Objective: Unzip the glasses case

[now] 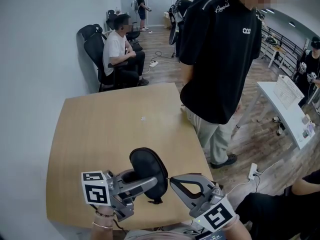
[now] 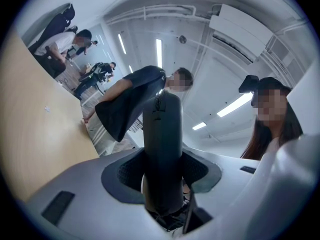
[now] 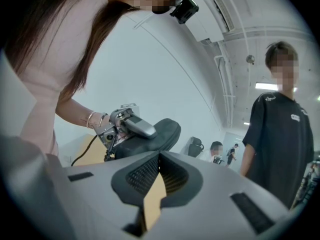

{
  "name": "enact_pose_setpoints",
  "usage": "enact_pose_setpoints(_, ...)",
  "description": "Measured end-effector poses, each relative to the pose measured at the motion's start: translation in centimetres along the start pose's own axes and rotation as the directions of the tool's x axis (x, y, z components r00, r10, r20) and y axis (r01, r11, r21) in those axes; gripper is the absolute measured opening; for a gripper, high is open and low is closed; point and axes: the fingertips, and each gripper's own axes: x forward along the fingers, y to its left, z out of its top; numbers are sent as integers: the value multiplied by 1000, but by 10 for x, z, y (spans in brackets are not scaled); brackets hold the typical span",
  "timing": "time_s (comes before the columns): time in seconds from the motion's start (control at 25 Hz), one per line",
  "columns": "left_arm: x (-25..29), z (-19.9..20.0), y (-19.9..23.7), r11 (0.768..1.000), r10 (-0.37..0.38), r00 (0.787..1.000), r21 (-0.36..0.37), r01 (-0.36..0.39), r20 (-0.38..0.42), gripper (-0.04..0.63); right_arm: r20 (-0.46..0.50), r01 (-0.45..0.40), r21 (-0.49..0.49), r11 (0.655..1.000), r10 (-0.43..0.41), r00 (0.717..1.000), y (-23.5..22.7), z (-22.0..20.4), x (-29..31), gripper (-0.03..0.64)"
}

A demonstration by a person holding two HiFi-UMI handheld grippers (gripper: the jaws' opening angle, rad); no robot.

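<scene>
A black oval glasses case (image 1: 147,161) is held above the near edge of the wooden table (image 1: 110,129). My left gripper (image 1: 145,180) is shut on it. In the left gripper view the case (image 2: 162,144) stands edge-on between the jaws of the left gripper (image 2: 162,176), its zip running over the top. My right gripper (image 1: 172,180) is just right of the case with its tip close to the case's rim. In the right gripper view the right gripper (image 3: 160,156) has its pads meeting at the tip with nothing seen between them. Beyond it are the case (image 3: 157,134) and the left gripper (image 3: 127,124).
A person in a black shirt (image 1: 220,54) stands against the table's far right edge. Another person (image 1: 120,46) sits on an office chair beyond the far left corner. A white table (image 1: 285,109) stands at the right, and a power strip (image 1: 252,171) lies on the floor.
</scene>
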Motion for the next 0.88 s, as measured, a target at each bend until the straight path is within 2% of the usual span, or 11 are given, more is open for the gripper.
enact_pose_setpoints(0.88, 6, -12, 2, 1000, 7, 997, -18, -9, -79, 199, 0, 24, 8, 1000, -24, 1000, -7, -1, 0, 14)
